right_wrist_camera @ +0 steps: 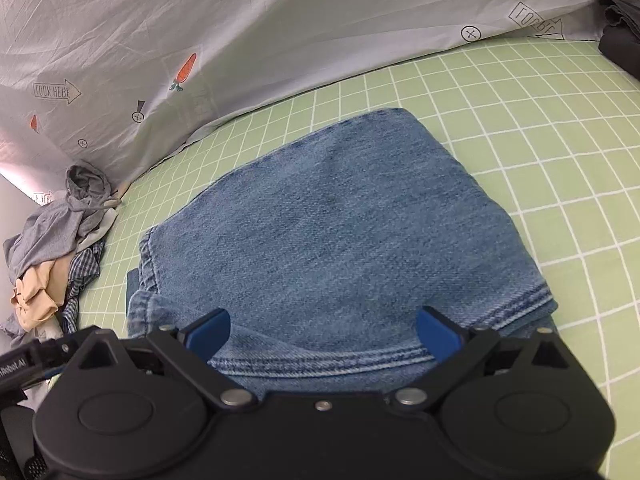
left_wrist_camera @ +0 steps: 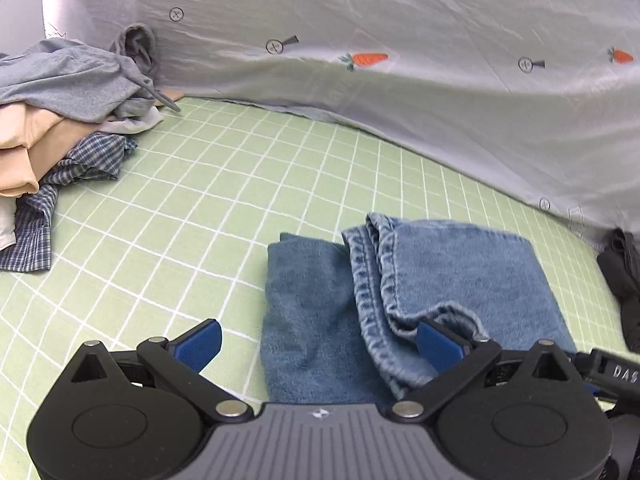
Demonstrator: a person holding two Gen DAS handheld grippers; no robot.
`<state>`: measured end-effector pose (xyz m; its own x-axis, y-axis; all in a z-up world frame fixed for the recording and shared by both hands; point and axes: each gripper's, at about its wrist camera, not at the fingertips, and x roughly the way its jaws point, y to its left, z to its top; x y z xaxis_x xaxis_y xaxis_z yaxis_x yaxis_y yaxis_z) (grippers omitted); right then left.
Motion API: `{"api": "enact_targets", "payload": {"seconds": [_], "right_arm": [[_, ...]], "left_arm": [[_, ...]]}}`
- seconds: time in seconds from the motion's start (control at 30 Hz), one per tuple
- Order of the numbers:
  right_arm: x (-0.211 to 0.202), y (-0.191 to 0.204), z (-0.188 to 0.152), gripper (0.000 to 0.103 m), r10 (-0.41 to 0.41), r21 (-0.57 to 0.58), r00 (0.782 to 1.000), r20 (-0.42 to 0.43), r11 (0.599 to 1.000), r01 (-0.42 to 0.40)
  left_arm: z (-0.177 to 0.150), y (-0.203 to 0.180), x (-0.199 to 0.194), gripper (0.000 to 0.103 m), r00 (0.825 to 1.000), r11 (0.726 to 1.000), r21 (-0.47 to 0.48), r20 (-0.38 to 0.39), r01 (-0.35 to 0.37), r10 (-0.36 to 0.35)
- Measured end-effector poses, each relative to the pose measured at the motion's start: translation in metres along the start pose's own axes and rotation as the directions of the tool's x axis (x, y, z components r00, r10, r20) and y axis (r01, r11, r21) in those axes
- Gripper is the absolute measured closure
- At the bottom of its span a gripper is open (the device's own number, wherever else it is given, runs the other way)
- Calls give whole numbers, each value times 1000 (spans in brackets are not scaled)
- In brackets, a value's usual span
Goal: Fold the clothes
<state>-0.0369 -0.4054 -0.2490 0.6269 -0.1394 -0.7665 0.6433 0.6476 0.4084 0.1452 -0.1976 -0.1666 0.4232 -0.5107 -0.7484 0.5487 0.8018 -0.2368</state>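
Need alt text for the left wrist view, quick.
The open left gripper hovers over folded jeans lying on a green grid sheet. A pile of unfolded clothes sits at far left, a carrot-print cloth behind.

A green sheet with a white grid [left_wrist_camera: 208, 200] covers the surface, which looks like a bed, though its edges are out of view. Folded blue jeans [right_wrist_camera: 352, 216] lie flat on it, and a heap of loose clothes [left_wrist_camera: 60, 128] sits well apart at the left. Dark garments [left_wrist_camera: 624, 280] rest at the right edge, beside the grey carrot-print cloth [left_wrist_camera: 400, 40] rising behind.
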Motion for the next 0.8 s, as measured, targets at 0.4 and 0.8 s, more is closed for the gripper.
{"api": "enact_targets", "payload": {"seconds": [0.4, 0.8], "right_arm": [[-13, -22, 6, 2, 144, 197, 989, 21, 970, -145], [-7, -32, 36, 2, 327, 384, 945, 30, 869, -313]], "left_arm": [[-26, -52, 68, 0, 981, 964, 259, -164, -56, 101], [-37, -16, 85, 0, 960, 998, 63, -278, -6, 23]]}}
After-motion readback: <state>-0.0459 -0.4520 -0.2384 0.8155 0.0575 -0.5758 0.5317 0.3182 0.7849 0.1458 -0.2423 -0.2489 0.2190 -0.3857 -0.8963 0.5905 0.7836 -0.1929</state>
